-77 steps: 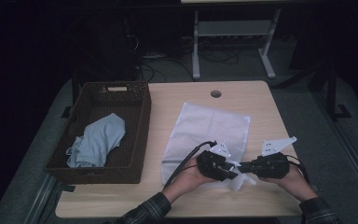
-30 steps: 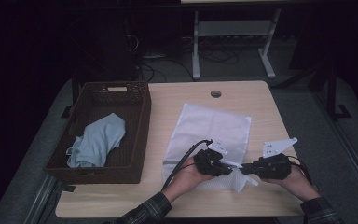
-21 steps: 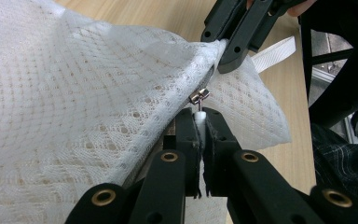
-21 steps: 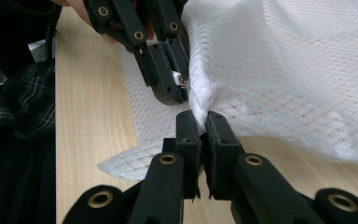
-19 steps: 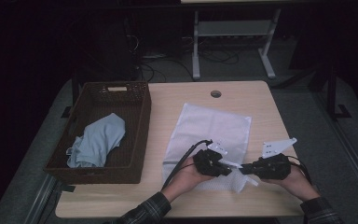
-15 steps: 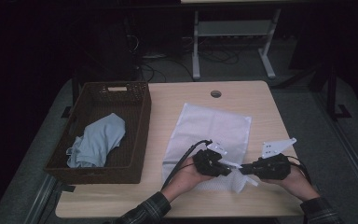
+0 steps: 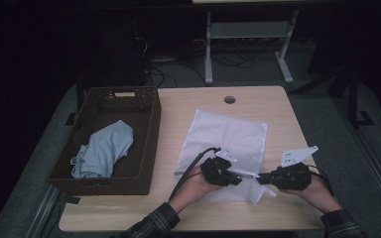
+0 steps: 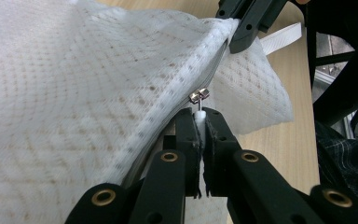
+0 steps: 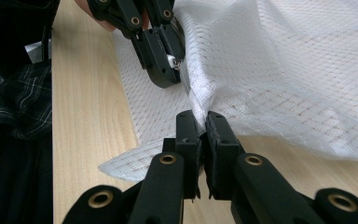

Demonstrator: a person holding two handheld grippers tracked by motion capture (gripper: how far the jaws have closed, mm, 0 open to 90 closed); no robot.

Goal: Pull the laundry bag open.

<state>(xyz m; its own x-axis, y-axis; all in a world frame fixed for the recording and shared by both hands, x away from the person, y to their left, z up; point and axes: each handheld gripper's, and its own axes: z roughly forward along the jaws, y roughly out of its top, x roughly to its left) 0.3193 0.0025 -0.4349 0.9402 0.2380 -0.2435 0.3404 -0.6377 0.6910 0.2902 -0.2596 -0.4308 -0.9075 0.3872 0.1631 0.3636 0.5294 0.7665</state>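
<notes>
A white mesh bag (image 7: 228, 136) lies flat on the wooden table (image 7: 178, 109), its near edge lifted between my two grippers. My left gripper (image 7: 238, 179) is shut on the white tab of the zipper pull (image 8: 199, 96), just under the metal slider on the bag's seam. My right gripper (image 7: 260, 179) faces it from the right and is shut on the bag's seamed edge (image 9: 198, 105). In the left gripper view my own jaws (image 8: 201, 122) pinch the tab, and the right gripper (image 8: 242, 28) grips the seam farther along. The right gripper view shows its jaws (image 9: 201, 122) on the mesh, the left gripper (image 9: 168, 70) close ahead.
A dark wicker basket (image 7: 151, 139) stands on the table's left side with a light blue cloth (image 7: 104, 148) inside. A cable hole (image 7: 229, 99) sits near the far edge. The person's plaid sleeves rest at the near edge.
The left gripper has edged slightly to the left with the zipper tab since the earliest frame. The right gripper has kept still.
</notes>
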